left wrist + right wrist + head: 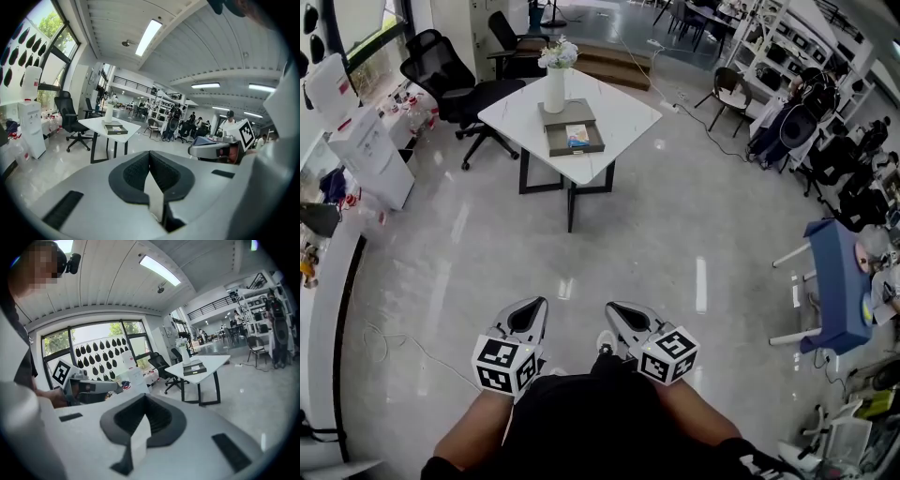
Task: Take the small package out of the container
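A grey tray-like container (572, 131) sits on a white square table (623, 117) far ahead of me, with a small colourful package (577, 137) lying inside it. The left gripper view shows the container (115, 129) in the distance, and so does the right gripper view, as a grey tray (194, 369). My left gripper (538, 306) and right gripper (615, 307) are held side by side low in front of my body, well short of the table. Both are shut, with nothing between the pads. The left gripper's pads (136, 171) meet in a line, as do the right's (159, 416).
A white vase with flowers (555, 82) stands on the table behind the container. Black office chairs (450, 80) stand to the table's left, a white cabinet (370, 155) further left, a blue table (839, 281) at the right. A cable (403, 342) lies on the glossy floor.
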Action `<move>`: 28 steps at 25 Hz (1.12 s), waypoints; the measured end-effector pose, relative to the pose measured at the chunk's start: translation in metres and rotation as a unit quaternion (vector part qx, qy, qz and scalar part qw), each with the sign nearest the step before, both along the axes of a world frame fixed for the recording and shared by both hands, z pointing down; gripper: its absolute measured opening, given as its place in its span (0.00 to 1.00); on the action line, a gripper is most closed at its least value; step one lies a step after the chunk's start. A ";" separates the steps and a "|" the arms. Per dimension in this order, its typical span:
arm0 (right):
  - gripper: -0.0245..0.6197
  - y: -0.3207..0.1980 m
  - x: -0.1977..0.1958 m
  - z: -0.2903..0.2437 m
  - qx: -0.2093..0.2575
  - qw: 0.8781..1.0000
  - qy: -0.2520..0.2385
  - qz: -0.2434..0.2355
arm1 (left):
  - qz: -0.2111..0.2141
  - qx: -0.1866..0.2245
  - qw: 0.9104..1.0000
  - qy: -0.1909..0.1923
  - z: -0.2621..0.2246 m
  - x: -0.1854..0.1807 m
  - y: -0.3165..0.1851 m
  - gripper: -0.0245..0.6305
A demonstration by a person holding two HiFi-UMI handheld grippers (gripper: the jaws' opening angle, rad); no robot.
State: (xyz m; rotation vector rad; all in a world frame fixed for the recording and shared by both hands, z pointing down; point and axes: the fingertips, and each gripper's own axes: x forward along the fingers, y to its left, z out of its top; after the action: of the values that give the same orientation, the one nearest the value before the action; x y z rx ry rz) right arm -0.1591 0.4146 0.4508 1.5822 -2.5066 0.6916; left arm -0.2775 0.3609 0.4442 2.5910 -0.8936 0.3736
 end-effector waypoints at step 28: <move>0.04 -0.206 0.161 -0.016 0.025 0.999 -0.008 -0.036 | -0.034 0.012 0.999 -0.011 -0.012 0.160 -0.195 0.04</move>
State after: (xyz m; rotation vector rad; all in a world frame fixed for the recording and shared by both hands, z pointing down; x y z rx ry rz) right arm 0.0020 0.2088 0.4353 1.4992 -2.5980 0.6410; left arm -0.1175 0.1658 0.4323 2.5749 -0.9957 0.3758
